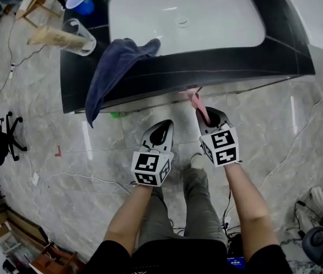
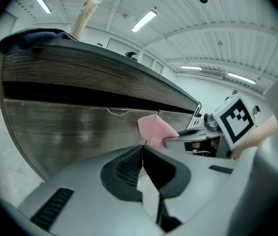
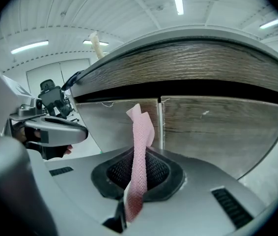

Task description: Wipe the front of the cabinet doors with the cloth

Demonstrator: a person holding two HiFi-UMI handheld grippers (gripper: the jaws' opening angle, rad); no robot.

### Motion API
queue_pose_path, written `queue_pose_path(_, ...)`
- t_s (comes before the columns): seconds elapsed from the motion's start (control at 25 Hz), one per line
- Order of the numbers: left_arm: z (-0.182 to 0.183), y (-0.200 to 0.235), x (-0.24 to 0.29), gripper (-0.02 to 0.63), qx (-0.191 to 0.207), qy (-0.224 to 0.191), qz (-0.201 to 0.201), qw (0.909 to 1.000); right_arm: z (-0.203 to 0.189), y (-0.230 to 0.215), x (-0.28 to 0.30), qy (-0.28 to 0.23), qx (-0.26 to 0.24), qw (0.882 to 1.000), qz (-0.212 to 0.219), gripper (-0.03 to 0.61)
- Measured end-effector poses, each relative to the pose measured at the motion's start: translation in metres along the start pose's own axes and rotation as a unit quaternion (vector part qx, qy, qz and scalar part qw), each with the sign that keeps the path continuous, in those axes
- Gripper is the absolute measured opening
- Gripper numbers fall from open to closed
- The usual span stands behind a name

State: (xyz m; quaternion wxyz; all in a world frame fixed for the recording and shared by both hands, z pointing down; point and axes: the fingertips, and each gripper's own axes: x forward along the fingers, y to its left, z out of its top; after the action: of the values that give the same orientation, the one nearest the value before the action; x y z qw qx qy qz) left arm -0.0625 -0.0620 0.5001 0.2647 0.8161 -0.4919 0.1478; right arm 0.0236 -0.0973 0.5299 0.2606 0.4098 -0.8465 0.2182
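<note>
- Far left, on the desk [image 1: 73, 87]: dark blue towel [image 1: 113, 67] draped over the front edge, hanging down. Prob. not the wiping cloth.
- Left claw [image 2: 143, 149]: clenched, tips together, nothing btwn them. It sits low in front of the left cabinet door [image 2: 70, 132], apart from it.
- Pink cloth [image 3: 141, 127]: grasped by the right claw [image 3: 138, 156], which is clamped on its lower part. The free end stands up twisted, right at the seam btwn the two doors, w/ the right cabinet door [image 3: 217, 127] just beside.
- Handling (my guess): thin, light, soft, floppy. A narrow strip like this will likely fold over, not scrub. Better held w/ a bunched wad ahead of the tips, so a broad patch presses on the wood.
- Hard to tell: whether the cloth tip touches the door or stops just short.
- Head view hides the door fronts under the desk overhang. Door bottoms are cut off by the claw bodies in both gripper views.
</note>
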Motion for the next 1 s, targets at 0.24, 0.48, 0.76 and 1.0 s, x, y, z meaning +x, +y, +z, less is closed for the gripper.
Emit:
queue_pose_path(0.24,-0.006,0.020,-0.021,0.011,-0.002,0.001,0.011,0.9999,-0.007,0.055,0.002,0.005,-0.014,0.999,0.042,0.041)
queue_pose_path(0.48,-0.017,0.056,-0.055,0.011,-0.011,-0.005,0.041,0.9991,-0.013,0.118,0.022,0.016,-0.034,0.996,0.083,0.041)
queue_pose_path(0.76,-0.045,0.109,-0.103,0.011,-0.028,-0.008,0.091,0.9955,-0.025,0.187,0.052,0.038,-0.059,0.990,0.124,0.041)
queue_pose_path(1.0,-0.065,0.148,-0.128,0.011,-0.034,-0.008,0.119,0.9923,-0.028,0.234,0.079,0.052,-0.089,0.984,0.147,0.041)
